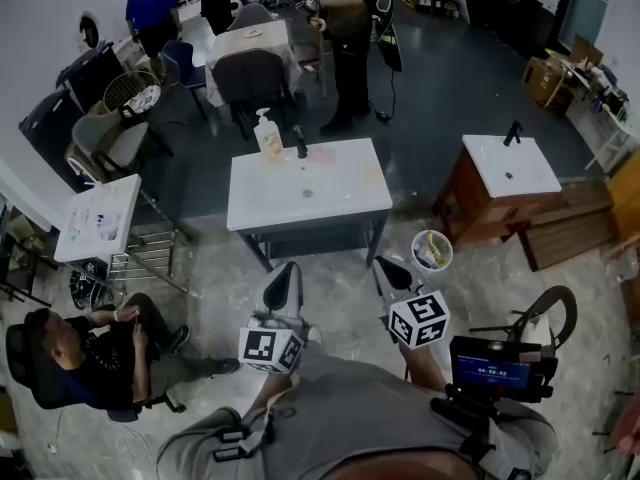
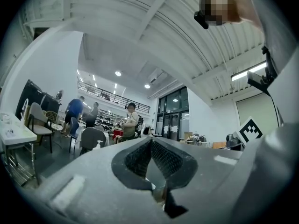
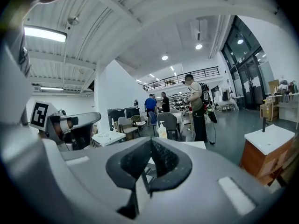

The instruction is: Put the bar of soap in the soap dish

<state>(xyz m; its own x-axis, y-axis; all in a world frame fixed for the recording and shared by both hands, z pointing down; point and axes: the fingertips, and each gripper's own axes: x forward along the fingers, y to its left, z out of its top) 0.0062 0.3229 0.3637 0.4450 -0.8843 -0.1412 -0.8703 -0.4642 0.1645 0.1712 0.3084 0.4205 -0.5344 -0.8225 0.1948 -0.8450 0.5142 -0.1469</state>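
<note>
A white washbasin table (image 1: 250, 203) stands ahead of me on the grey floor. On its far edge are a pump bottle (image 1: 267, 134) and a black tap (image 1: 300, 148). A faint pinkish patch (image 1: 326, 155) lies beside the tap; it is too small to tell whether it is soap or dish. My left gripper (image 1: 288, 270) and right gripper (image 1: 386, 266) hover side by side short of the table, both pointing at it. The left gripper (image 2: 151, 141) has its jaws together with nothing between them. The right gripper (image 3: 151, 141) is shut and empty too, with the bottle (image 3: 162, 130) beyond it.
A person (image 1: 350, 48) stands behind the table and another sits at lower left (image 1: 90, 353). A bucket (image 1: 431, 250) sits on the floor to the right, near a wooden basin cabinet (image 1: 505, 183). A small white table (image 1: 100, 218) and chairs stand to the left.
</note>
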